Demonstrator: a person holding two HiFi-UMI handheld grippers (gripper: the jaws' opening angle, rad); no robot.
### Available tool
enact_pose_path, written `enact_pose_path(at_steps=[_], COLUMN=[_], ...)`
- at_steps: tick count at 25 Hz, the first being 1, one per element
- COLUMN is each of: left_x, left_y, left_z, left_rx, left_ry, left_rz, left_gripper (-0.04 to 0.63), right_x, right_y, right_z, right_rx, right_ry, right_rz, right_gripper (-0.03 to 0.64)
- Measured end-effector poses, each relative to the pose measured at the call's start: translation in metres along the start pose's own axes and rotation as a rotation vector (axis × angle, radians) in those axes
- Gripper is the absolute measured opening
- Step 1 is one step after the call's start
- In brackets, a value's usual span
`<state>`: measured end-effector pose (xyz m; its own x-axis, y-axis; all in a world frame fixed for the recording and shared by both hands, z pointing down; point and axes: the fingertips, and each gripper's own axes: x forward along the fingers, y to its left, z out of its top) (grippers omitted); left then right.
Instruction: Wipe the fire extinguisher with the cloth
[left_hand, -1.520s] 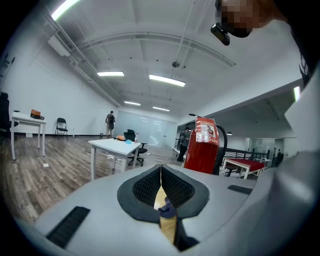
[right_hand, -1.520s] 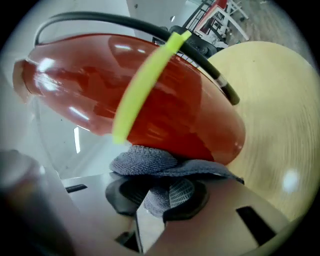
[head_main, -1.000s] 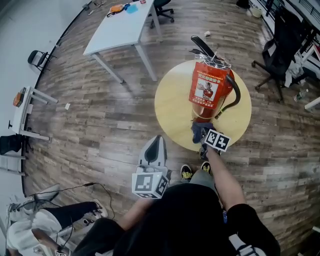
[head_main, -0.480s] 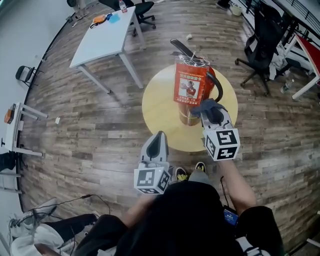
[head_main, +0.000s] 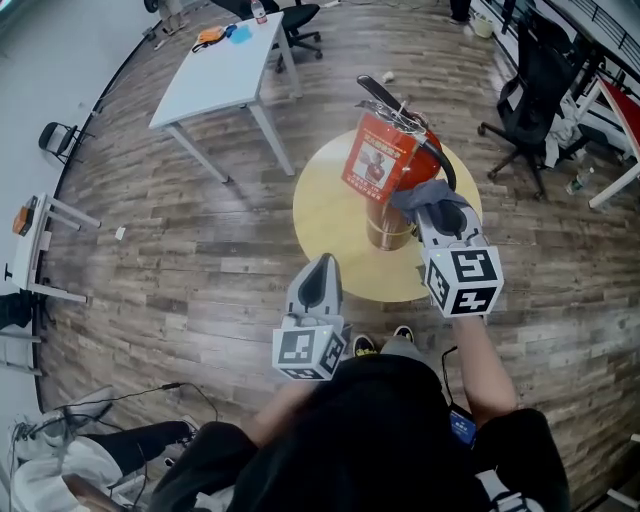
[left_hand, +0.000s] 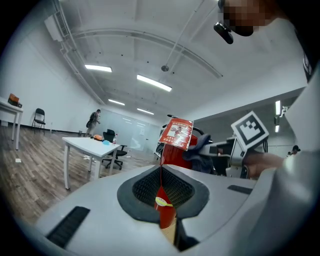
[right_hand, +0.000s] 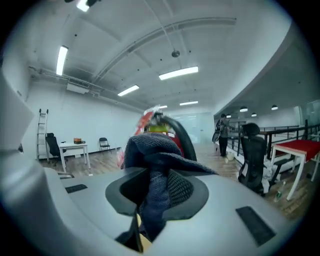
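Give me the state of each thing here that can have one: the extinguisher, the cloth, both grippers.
Fire extinguisher: standing on the round table.
Cloth: bunched, clamped in the right gripper, up against the extinguisher's side.
Right gripper: shut on the cloth.
Left gripper: jaws together, nothing between them, held clear of the extinguisher.

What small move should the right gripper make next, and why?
Probably draw the right gripper down along the fire extinguisher: its jaws are shut on the cloth, which meets the red body near the top, so a downward stroke should wipe it.
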<state>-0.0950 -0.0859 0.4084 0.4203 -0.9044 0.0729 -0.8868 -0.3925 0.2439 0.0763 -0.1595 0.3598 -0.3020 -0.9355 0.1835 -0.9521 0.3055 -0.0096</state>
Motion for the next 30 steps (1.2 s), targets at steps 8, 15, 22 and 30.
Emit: enact_pose_path(at_steps=[8, 15, 22, 30], left_x=[-0.006, -0.025, -0.053, -0.081], left_y=[0.009, 0.039, 0.083, 0.114], left_z=[0.002, 0.005, -0.005, 0.005], left_rx=[0.005, 0.004, -0.026, -0.034], left_ry=[0.004, 0.009, 0.025, -0.018], left_rz=[0.03, 0.112, 0.247, 0.352], left_gripper=[0.024, 0.023, 0.023, 0.023], right_x=[0.034, 0.063, 0.07, 0.101], right_y=[-0.012, -0.005, 0.016, 0.059], right_z=[-0.171, -0.308, -0.328, -0.322], right_rx=[0.141, 0.191, 0.279, 0.597], right_ry=[0.235, 0.506, 0.53, 0.501], right_rz=[-0.028, -0.087, -0.179, -0.289], right_gripper=[0.087, 0.087, 0.087, 0.089])
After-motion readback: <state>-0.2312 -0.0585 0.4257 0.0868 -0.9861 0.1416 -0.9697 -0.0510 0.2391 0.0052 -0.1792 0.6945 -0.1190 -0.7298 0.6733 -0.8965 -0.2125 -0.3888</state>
